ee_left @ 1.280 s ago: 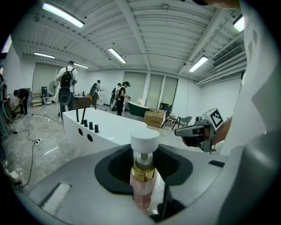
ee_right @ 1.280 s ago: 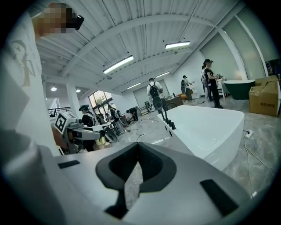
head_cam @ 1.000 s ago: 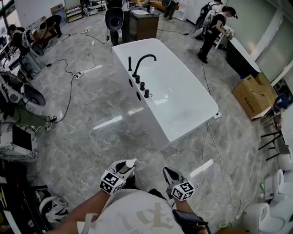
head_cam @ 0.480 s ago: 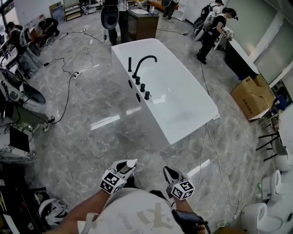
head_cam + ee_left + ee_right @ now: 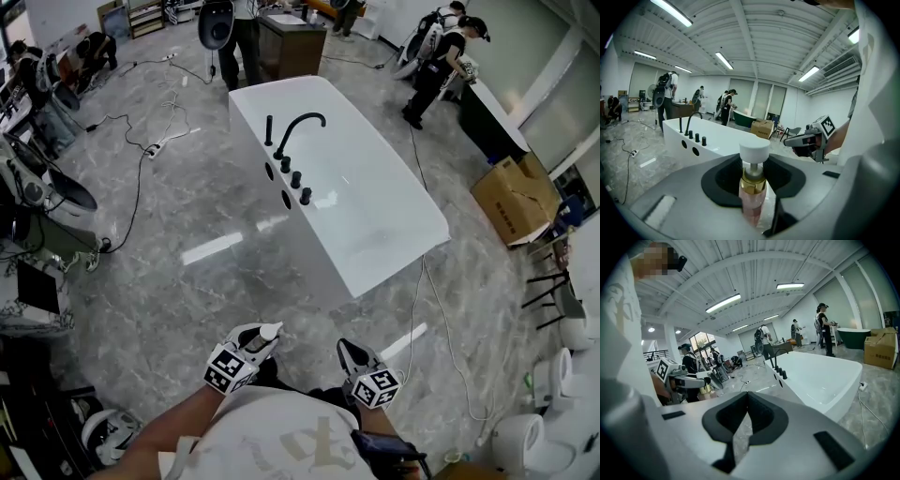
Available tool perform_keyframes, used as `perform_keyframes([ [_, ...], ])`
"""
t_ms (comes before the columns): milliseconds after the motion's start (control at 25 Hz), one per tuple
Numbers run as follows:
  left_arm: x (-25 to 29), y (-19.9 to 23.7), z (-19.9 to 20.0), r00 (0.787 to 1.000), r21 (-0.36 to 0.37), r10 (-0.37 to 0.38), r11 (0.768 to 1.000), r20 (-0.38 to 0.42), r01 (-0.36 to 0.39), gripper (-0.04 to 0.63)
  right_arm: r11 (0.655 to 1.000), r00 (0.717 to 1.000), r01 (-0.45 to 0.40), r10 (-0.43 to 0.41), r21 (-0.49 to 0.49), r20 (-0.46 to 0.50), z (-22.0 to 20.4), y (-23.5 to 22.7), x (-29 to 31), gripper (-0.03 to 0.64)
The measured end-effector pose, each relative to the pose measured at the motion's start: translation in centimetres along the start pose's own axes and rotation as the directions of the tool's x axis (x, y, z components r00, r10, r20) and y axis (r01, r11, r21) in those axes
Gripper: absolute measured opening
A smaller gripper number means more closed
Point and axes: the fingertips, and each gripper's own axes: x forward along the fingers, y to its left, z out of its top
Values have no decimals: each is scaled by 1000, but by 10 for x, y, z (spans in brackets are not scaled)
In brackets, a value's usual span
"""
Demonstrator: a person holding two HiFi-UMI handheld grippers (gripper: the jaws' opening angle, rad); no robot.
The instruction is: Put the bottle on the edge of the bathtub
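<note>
Bottle point(image 5: 753, 185), translucent pink body, gold collar, round white cap

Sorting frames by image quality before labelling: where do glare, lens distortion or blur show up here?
Head view: bright streaks glare off the glossy floor beside the bathtub. Left gripper view: fisheye bending, dark corners, and the bottle close to the lens, its pink body soft. Right gripper view: the same fisheye curve and dark corners.
</note>
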Motion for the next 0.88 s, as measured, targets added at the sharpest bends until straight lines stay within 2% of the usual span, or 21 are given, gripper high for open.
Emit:
perform_keyframes([
  [480,-16,22,5,997,-22,69,997,19,-69,137,999,999,-37,37,-26,-16,12,7,16,6],
  [880,-6,26,-1,995,-32,95,995,-20,-96,137,998,997,-70,70,8,-40,-1,-3,26,6],
])
